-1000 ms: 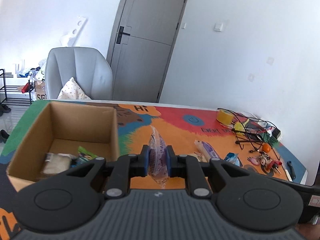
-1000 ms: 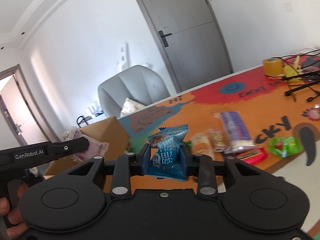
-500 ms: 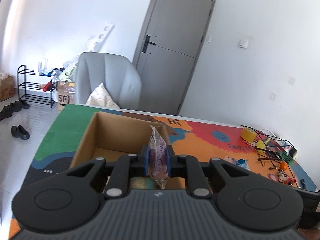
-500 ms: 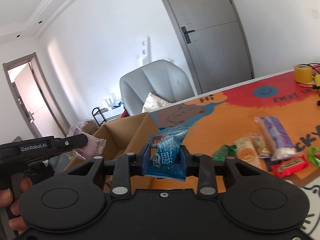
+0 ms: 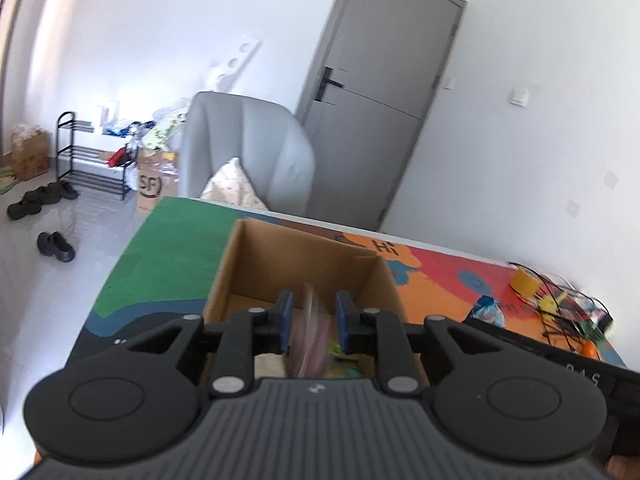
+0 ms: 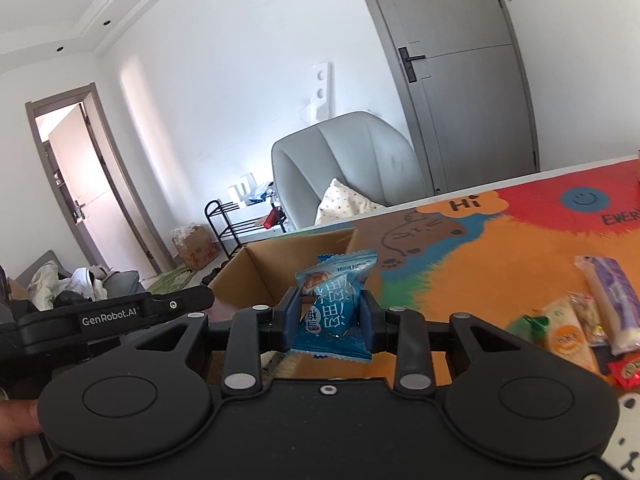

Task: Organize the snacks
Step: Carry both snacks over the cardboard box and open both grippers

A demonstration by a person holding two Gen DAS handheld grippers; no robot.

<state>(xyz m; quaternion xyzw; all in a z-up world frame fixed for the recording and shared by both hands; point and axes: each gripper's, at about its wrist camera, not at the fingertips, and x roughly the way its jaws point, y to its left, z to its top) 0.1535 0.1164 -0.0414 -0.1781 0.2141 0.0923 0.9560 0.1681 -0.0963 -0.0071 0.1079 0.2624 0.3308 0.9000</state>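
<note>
1. The left gripper (image 5: 314, 322) hangs over the open cardboard box (image 5: 256, 256). Its jaws have just been opening, and a gap shows between each blue pad and the pinkish snack packet (image 5: 310, 336) that stands on edge between them, blurred.
2. The right gripper (image 6: 330, 314) is clamped on a blue snack packet (image 6: 334, 304), its pads pressing the wrapper from both sides.
3. The blue packet has serrated ends, white lettering and a small picture of a brown pastry near its top. It is held in the air at the near right corner of the box, seen from the right wrist.
4. In the right wrist view the other gripper's black body reaches in from the left toward the box; part of a hand (image 6: 16, 424) shows at the lower left.
5. Inside the box, below the left jaws, lie a pale packet and something green and yellow, mostly hidden by the gripper.
6. The box sits on a colourful table mat (image 6: 500, 256) with orange, red, blue and green patches.
7. On the mat to the right lie more snacks: a long purple and white packet (image 6: 612, 300), an orange-labelled pale packet (image 6: 568, 338), a green one and a red one at the edge.
8. Further off on the table are a yellow tape roll (image 5: 524, 280) and a tangle of black cables (image 5: 568, 308).
9. Behind the table stand a grey armchair (image 5: 244, 148) with a cushion, a grey door (image 5: 384, 92) and a black shoe rack (image 5: 84, 156).
</note>
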